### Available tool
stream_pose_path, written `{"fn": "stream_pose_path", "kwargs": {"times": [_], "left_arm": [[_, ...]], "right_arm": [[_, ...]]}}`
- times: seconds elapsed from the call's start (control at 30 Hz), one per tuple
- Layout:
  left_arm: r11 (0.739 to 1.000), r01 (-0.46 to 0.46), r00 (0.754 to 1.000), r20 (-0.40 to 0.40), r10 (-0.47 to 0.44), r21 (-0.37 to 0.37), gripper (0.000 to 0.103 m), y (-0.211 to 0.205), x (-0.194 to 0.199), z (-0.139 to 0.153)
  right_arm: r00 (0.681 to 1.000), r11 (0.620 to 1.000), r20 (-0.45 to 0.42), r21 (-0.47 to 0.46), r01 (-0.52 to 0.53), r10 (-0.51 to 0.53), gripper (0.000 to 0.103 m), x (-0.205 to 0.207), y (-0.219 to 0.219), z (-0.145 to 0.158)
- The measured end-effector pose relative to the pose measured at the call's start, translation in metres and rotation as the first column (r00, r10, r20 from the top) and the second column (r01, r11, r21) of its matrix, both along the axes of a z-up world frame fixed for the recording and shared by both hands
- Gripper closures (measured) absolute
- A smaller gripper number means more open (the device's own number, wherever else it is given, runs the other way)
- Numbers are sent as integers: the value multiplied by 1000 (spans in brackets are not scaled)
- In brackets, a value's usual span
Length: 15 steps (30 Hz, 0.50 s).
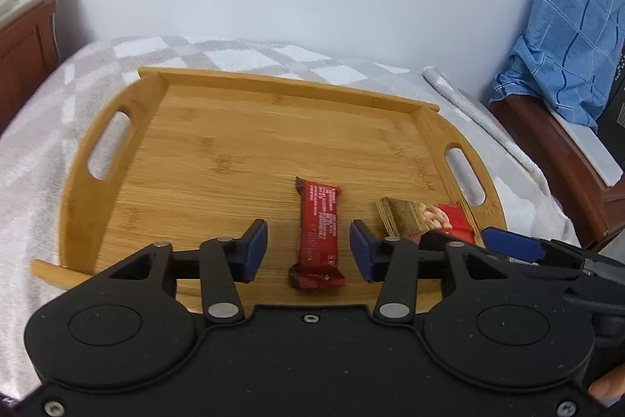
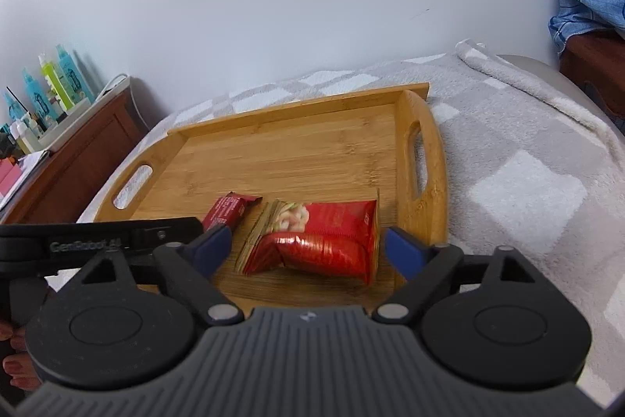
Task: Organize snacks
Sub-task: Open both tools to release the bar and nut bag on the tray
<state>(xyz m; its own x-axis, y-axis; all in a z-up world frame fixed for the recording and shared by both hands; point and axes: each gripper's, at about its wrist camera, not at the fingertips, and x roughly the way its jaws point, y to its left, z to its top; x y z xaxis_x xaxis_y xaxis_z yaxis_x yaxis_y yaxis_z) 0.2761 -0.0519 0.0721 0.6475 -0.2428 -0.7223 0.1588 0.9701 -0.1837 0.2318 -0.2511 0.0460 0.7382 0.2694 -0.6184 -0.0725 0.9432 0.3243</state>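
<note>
On the tray [image 1: 218, 127], the red bar [image 1: 318, 233] lies lengthwise between the spread jaws of the left hand-held gripper [image 1: 308, 251], while the peanut bag [image 2: 324, 237] lies crosswise between the right hand-held gripper's [image 2: 306, 249] equally spread jaws.

Both wrist cameras are looking forward and down, close over the wooden tray [image 1: 273, 127] [image 2: 312, 151]; the left is sitting further left, both sharing the tray.

left claw [image 1: 308, 251]: black body, blue pads, silver rivets | right claw [image 2: 306, 253]: ribbed grey cover
</note>
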Motion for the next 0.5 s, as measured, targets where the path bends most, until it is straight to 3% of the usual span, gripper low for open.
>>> {"fn": "stream_pose_path", "kwargs": {"times": [0.1, 0.5], "left_arm": [[1000, 8, 1000, 28, -9, 16, 43, 3, -12, 8], [999, 19, 996, 90, -22, 39, 24, 14, -74, 24]], "right_arm": [[1000, 1000, 10, 0, 1, -1, 3, -8, -1, 0], [993, 1000, 117, -22, 9, -7, 0, -67, -3, 22]]}}
